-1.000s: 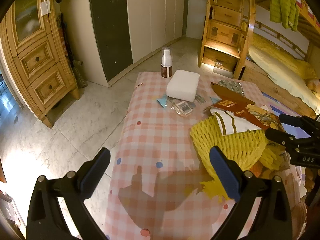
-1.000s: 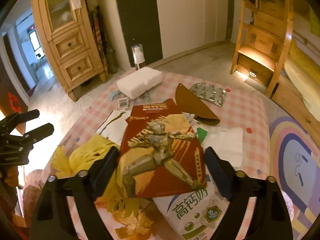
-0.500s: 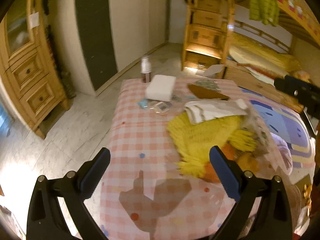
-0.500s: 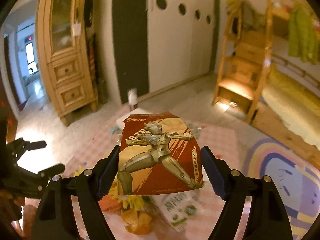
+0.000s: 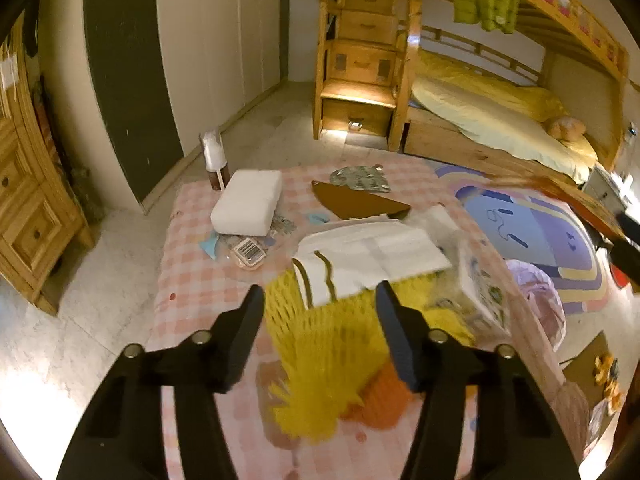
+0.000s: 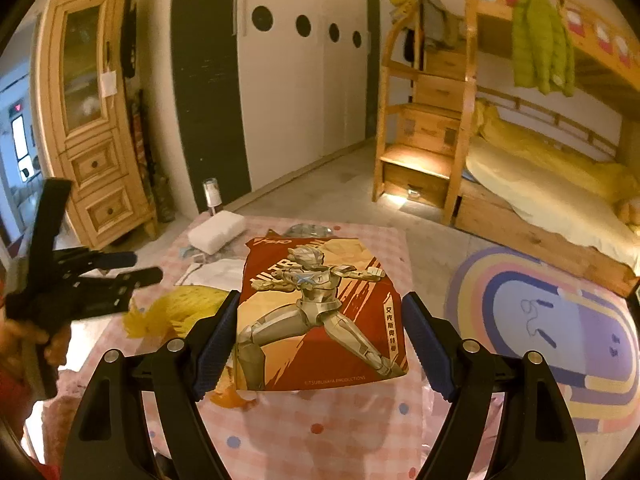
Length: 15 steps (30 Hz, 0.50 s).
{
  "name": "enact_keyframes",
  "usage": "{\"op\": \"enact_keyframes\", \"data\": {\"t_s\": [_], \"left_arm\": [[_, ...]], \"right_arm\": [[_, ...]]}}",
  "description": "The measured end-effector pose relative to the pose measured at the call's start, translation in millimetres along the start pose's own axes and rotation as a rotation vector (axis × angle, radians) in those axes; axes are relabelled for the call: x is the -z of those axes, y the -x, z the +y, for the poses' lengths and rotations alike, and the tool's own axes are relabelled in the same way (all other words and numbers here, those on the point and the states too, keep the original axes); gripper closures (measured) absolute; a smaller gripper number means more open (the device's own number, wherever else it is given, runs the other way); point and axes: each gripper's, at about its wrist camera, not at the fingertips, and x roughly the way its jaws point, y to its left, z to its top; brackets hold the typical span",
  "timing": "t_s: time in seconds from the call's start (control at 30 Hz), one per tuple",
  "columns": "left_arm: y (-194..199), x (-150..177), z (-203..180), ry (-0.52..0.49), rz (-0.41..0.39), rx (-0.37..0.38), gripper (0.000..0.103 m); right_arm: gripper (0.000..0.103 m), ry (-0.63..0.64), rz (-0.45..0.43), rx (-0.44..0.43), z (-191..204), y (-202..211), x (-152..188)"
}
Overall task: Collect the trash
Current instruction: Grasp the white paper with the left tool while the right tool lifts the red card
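Observation:
Trash lies on a table with a pink checked cloth [image 5: 192, 280]. My left gripper [image 5: 318, 290] hovers over a yellow foam net [image 5: 320, 344]; its jaws are closing, the net shows between them from above, and the pads press on nothing. Behind the net lie a white striped paper bag [image 5: 372, 256] and a clear plastic bag [image 5: 480, 284]. My right gripper [image 6: 320, 298] is shut on a flat red box [image 6: 316, 312] with a hero figure, held in the air above the table. The left gripper [image 6: 146, 266] also shows at the left of the right wrist view.
A white foam block [image 5: 248, 200], a bottle [image 5: 214, 156], a brown card piece [image 5: 356, 202], a blister pack [image 5: 360, 178] and a barcoded packet [image 5: 248, 252] sit further back. A rug [image 6: 540, 320] and a pink bag [image 5: 536, 300] lie on the floor to the right.
The right gripper has lifted the red box off the pile into the air. The left gripper has swung right over the yellow net and its jaws have narrowed.

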Motion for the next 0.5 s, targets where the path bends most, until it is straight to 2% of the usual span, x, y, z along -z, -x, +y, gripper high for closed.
{"op": "enact_keyframes", "data": {"t_s": [0.1,0.2,0.3,0.43,0.5], "left_arm": [[-20.9,-7.2,15.8,0.069,0.041,0.056,0.049],[-37.9,-11.9,22.5,0.083,0.069,0.06,0.049],[-52.8,-15.3,24.7,0.095,0.103,0.106,0.049],[-70.6,-14.8,27.3,0.131,0.156,0.215,0.049],[-72.0,-13.0,27.3,0.146,0.16,0.25,0.055]], "right_arm": [[0.024,-0.005,0.007,0.006,-2.0,-5.3,1.3],[0.024,-0.012,0.017,0.006,-1.3,-11.4,2.4],[0.024,-0.015,0.031,0.005,0.9,-19.0,1.4],[0.024,-0.02,0.046,-0.003,1.0,-26.4,1.9],[0.024,-0.021,0.052,-0.009,1.6,-26.8,2.1]]}}
